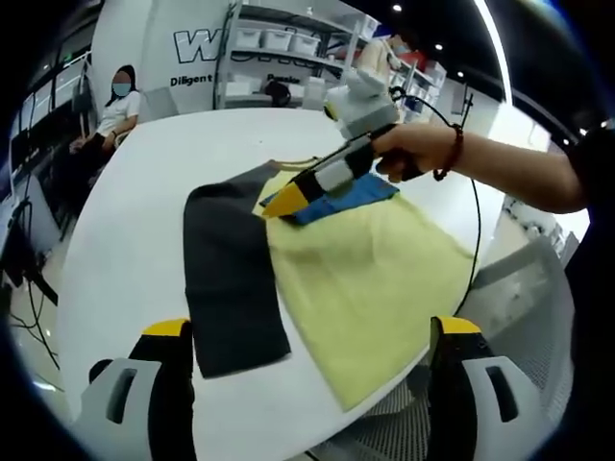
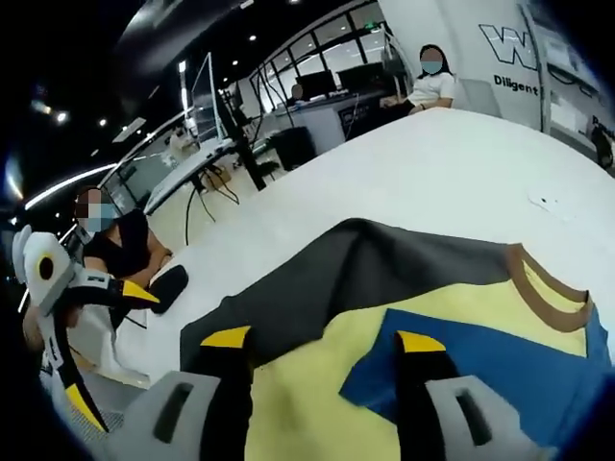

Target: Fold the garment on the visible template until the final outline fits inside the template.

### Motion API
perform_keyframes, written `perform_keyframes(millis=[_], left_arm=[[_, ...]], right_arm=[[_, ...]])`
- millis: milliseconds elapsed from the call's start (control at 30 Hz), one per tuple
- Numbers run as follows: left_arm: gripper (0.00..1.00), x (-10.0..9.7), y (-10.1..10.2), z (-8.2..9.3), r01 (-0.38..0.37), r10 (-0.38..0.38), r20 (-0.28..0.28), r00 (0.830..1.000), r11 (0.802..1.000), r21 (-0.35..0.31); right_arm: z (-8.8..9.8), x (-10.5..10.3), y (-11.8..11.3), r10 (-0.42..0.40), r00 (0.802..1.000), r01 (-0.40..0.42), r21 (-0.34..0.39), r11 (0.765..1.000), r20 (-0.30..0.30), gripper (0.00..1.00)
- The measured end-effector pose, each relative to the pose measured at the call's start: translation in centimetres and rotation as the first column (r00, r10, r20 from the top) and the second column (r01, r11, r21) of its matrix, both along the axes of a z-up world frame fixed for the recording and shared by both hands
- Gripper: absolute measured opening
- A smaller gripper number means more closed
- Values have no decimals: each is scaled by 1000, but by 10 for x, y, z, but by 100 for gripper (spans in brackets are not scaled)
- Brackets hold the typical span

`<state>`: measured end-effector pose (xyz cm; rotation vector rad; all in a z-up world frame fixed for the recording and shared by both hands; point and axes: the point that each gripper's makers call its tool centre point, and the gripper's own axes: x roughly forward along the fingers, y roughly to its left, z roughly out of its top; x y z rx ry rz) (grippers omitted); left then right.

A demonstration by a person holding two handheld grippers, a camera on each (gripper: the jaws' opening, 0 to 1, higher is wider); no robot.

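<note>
A garment lies flat on the white round table (image 1: 144,182): a pale yellow body (image 1: 375,279), a dark grey sleeve (image 1: 231,279), a blue panel (image 1: 351,197) and a brown collar (image 2: 538,288). My left gripper (image 1: 312,331) hovers open over the table's near edge, its jaws wide apart on either side of the sleeve end and the hem. My right gripper (image 1: 282,203), held in a hand, points its tips down at the blue panel near the sleeve. In its own view, the right gripper (image 2: 322,341) stands open over yellow cloth (image 2: 307,403) and blue panel (image 2: 480,365). The left gripper (image 2: 113,352) shows at the left.
A seated person (image 1: 117,101) is beyond the far table edge, and another (image 2: 110,240) sits low at the left. Shelves (image 1: 288,48) stand behind. A mesh chair (image 1: 519,279) is by the table's right edge. A small white scrap (image 2: 543,202) lies on the table.
</note>
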<state>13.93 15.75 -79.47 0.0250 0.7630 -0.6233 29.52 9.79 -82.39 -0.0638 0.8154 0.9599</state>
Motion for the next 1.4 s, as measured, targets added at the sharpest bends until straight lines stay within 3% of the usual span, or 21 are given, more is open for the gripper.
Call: perform_keyframes(millis=[567, 900, 1400], left_arm=[[99, 7, 4, 5, -28, 28, 1, 1000, 1000, -5], [99, 10, 4, 4, -20, 20, -4, 1000, 1000, 3], [99, 13, 6, 3, -23, 24, -12, 1000, 1000, 13]], right_arm=[[28, 0, -63, -119, 986, 120, -4, 993, 113, 93], [34, -4, -96, -185, 974, 188, -4, 982, 134, 97], [28, -7, -157, -269, 951, 280, -55, 958, 153, 98]])
